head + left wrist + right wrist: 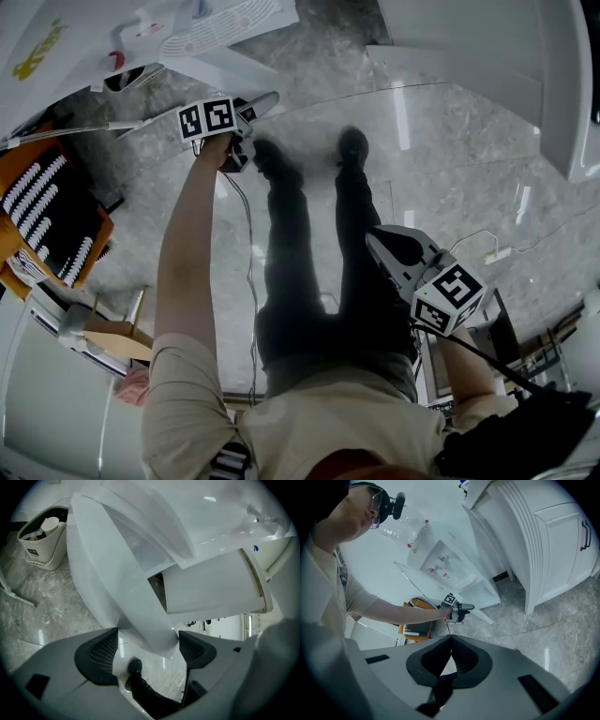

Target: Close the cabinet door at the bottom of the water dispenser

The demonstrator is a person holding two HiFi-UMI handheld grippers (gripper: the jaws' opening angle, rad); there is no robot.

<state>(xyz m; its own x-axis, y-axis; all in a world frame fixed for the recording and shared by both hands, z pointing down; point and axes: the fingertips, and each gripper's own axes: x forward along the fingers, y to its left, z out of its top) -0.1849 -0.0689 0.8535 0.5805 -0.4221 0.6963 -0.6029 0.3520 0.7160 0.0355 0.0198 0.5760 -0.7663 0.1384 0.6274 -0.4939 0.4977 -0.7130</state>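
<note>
The white water dispenser [105, 569] fills the left gripper view. Its bottom cabinet door [213, 590] stands ajar, with a dark gap [159, 585] at the hinge side. My left gripper [147, 644] is open, and the lower corner of the dispenser body shows between its dark pads [101, 656]. In the head view the left gripper [261, 103] reaches out to the dispenser [220, 33] at the top left. My right gripper [382, 242] hangs back by the person's right leg. In its own view the right gripper [451, 641] is shut on nothing.
A white waste bin [42, 538] with a paper cup stands left of the dispenser. An orange box [47, 211] sits on the marble floor at left. A white cabinet [525, 66] is at the right. The person's shoes [352, 145] and cables [487, 251] are on the floor.
</note>
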